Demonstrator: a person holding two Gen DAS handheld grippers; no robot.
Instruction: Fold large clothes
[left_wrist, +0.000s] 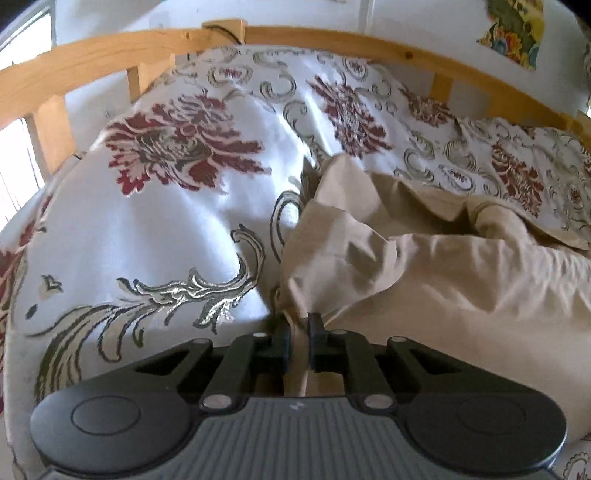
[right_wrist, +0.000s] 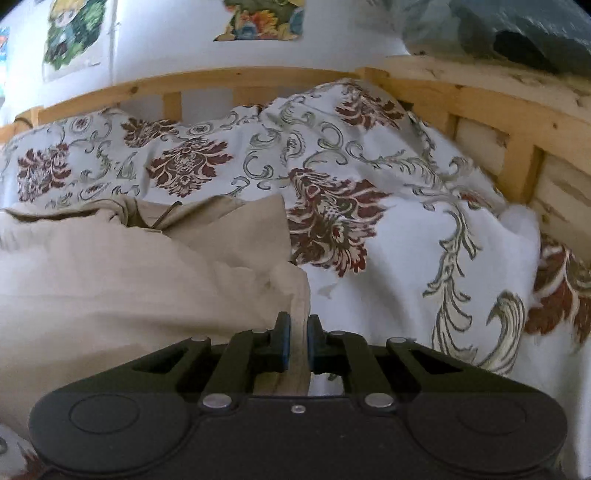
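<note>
Beige, soft cotton garment (left_wrist: 424, 266) is pinched at its near edge between both closed grippers, left gripper (left_wrist: 298, 325) and right gripper (right_wrist: 298, 325); it likely drapes limply, so corners suit gripping.

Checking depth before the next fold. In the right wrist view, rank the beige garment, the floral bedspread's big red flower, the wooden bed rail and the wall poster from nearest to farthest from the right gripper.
1. beige garment, pinched in the right gripper, spreading left.
2. red flower, just ahead, slightly right.
3. wooden bed rail, behind the bedspread.
4. wall poster, above the rail.
</note>
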